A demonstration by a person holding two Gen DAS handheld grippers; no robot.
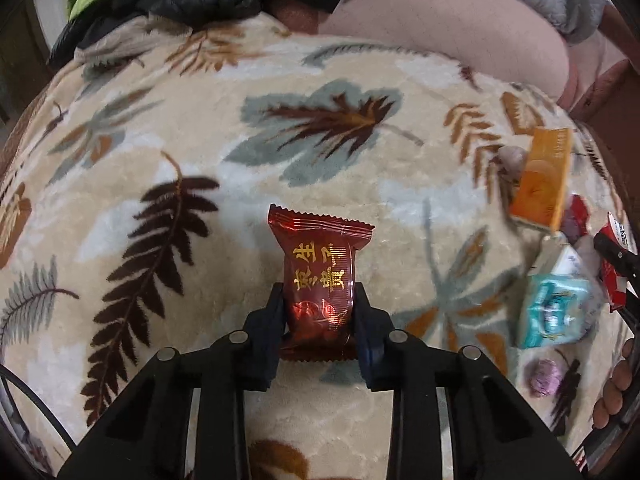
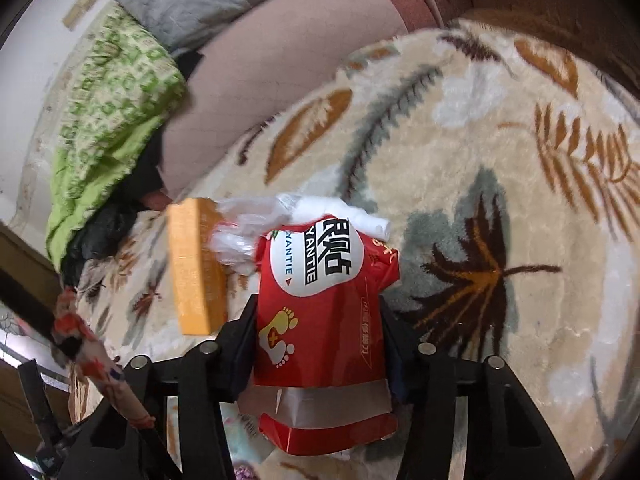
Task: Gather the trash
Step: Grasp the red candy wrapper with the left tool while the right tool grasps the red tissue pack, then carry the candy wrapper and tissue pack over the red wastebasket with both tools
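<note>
**Wrappers held in both grippers above a leaf-patterned blanket**

Trash collection at a point where each gripper carries one item. Left gripper (image 1: 319, 304): its dark fingers (image 1: 272, 320) are closed to the width of a dark red foil snack packet with gold lettering (image 1: 320, 280), pinching its lower half from both sides; the crimped upper edge stands free ahead of the fingertips. Right gripper (image 2: 318, 320): closed likewise on a red paper pouch printed with a white oval label and yellow footprints (image 2: 320, 320), held near its middle, so that its lower end hangs back toward the camera. Both items appear lifted clear of the cream plush blanket with brown and grey leaves (image 1: 160, 140), presumably for carrying to a common heap. Remaining litter lies at the blanket's right side in the left wrist view: an orange flat carton (image 1: 542, 180), a teal and white packet (image 1: 556, 308) and a small purple wrapped sweet (image 1: 543, 376), close together. In the right wrist view, crumpled clear plastic film (image 2: 248, 224) lies just beyond the pouch. A destination bin is not visible.
</note>
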